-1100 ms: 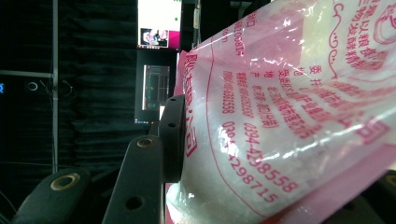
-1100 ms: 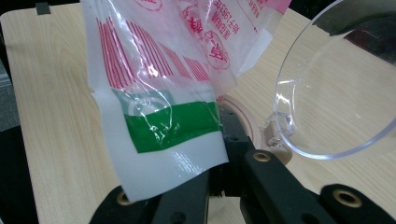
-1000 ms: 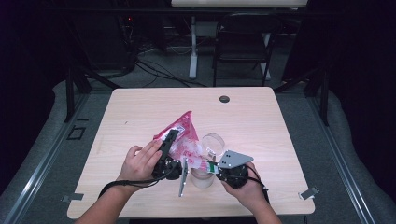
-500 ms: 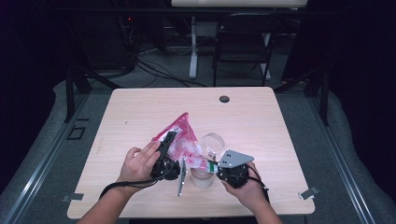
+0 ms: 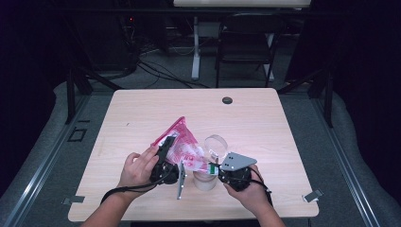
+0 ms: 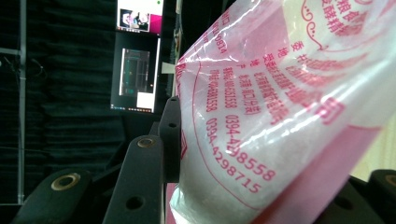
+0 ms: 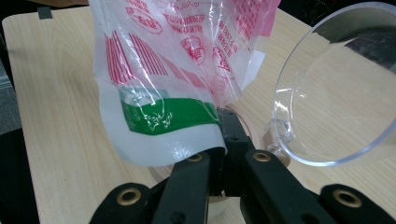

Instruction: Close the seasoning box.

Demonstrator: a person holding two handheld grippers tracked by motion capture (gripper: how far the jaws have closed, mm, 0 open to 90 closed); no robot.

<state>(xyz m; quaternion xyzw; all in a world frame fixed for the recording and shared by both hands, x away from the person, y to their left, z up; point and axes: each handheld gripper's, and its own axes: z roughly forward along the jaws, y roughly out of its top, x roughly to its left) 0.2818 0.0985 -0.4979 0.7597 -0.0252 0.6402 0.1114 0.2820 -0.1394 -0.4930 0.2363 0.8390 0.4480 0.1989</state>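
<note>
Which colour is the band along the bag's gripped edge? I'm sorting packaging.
Green, on the white and red-printed bag; the right gripper view shows it best.

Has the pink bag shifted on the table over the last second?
No. In the high view the pink bag sits the same way relative to the black grommet, held by both tongs.

Lab: black curtains [image 5: 364,56], floor cables [image 5: 156,66], monitors [image 6: 135,79].

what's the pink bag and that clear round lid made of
The pink bag looks like thin glossy plastic film: it crinkles, shines and is partly see-through. The clear round lid seems rigid transparent plastic, smooth, with a moulded rim; glass cannot be ruled out.
</note>
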